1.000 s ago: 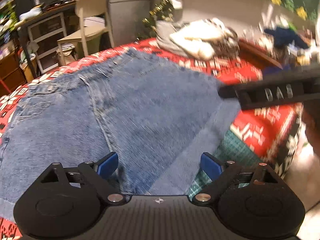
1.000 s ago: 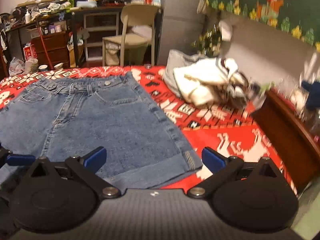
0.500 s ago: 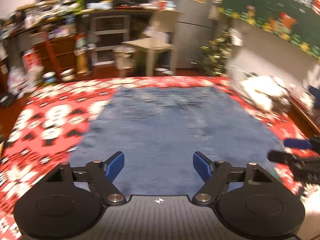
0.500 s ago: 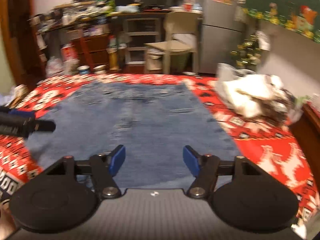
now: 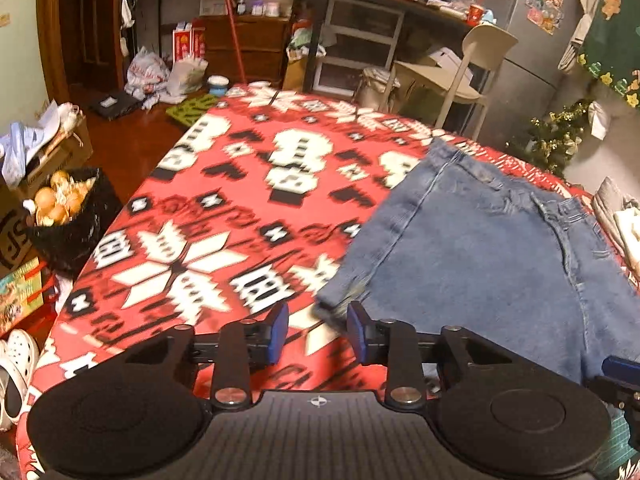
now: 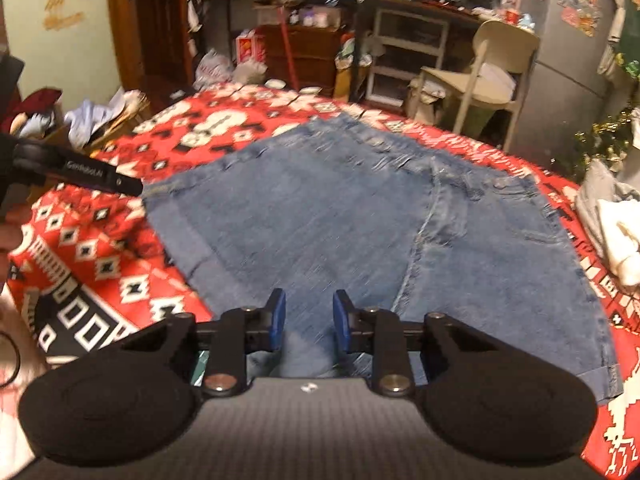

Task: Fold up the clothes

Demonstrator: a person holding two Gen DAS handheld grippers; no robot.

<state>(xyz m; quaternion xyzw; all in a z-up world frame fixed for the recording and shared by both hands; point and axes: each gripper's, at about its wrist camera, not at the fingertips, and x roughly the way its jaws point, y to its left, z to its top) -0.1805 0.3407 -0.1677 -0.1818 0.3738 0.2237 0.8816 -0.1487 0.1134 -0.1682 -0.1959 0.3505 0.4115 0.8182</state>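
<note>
Nearest in the left wrist view, the left tongs point down at the near left corner of a pair of denim shorts. Their 2 blue pads have just been closing and now stand narrow, with a clear gap between them; the hem corner of the shorts lies just in front of the right pad, blurred, and it cannot be told whether the pad touches it. Nothing is gripped

Nearest in the right wrist view, the right tongs hang over the near hem of the same shorts. Their pads have also just been closing to a narrow gap, with denim seen below and between them but not pinched

The shorts lie spread flat on the bench, which is covered by a red cloth with a white and black snowflake pattern. The waistband is at the far end, the leg hems at the near end. In the right wrist view the other tool's black finger reaches in from the left, its tip at the left leg's hem corner

To the right of the shorts sits a pile of pale clothes. Beyond the bench stand a cream chair, drawers, cluttered shelves and a small decorated tree
</note>
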